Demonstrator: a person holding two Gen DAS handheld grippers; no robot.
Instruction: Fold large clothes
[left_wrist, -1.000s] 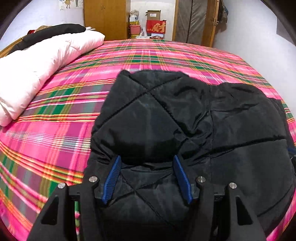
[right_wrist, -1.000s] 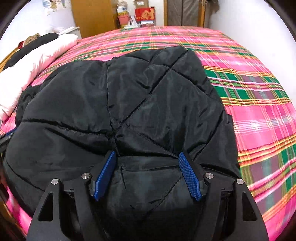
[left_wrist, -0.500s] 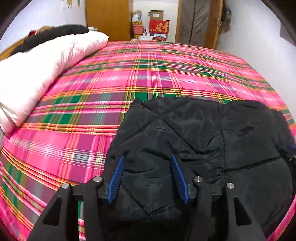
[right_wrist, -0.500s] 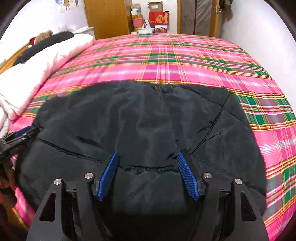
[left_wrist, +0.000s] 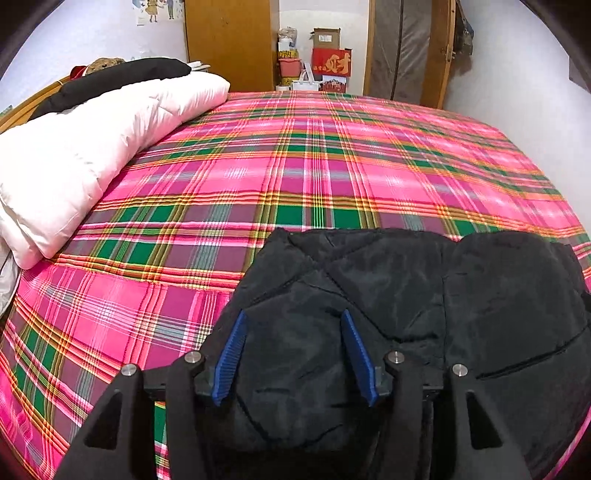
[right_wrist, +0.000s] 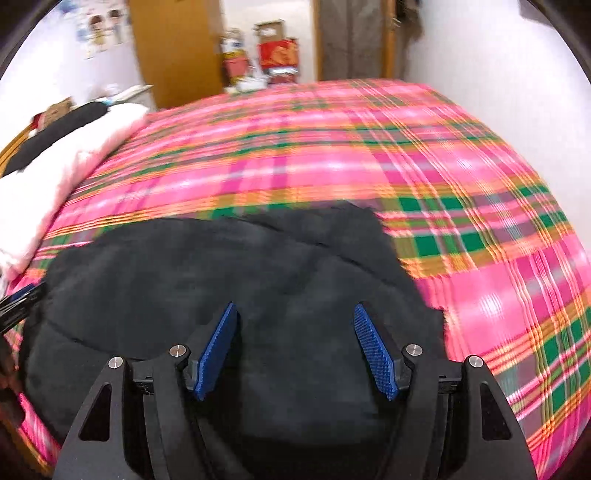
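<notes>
- Pink, green and yellow plaid bedsheet (left_wrist: 295, 166) covers a wide bed that fills most of both views; white walls stand behind it.
- On the near edge of the sheet lies the black quilted jacket (left_wrist: 424, 295), folded into a thick bundle, at about 5 o'clock in the left wrist view and at 6 to 7 o'clock in the right wrist view (right_wrist: 221, 277).
- The left gripper (left_wrist: 293, 354) is above the left part of the jacket. Its blue pads (left_wrist: 229, 363) stand wide apart; the black fabric fills the space behind them, but no fold is pressed between them.
- The right gripper (right_wrist: 295, 349) is above the right part of the jacket, its jaws also spread wide with nothing clamped. This view is blurred.
- At 9 o'clock on the bed lies a white duvet (left_wrist: 85, 147), and a black garment (left_wrist: 118, 75) rests on top of it.
- At 12 o'clock, past the bed, are a wooden wardrobe (left_wrist: 231, 40), a brown carton (left_wrist: 327, 37) and a red box (left_wrist: 331, 62) with one large golden Chinese character; I cannot read it with certainty.
- A small cartoon poster (left_wrist: 155, 9) hangs at 11 o'clock; any text on it is too small.
</notes>
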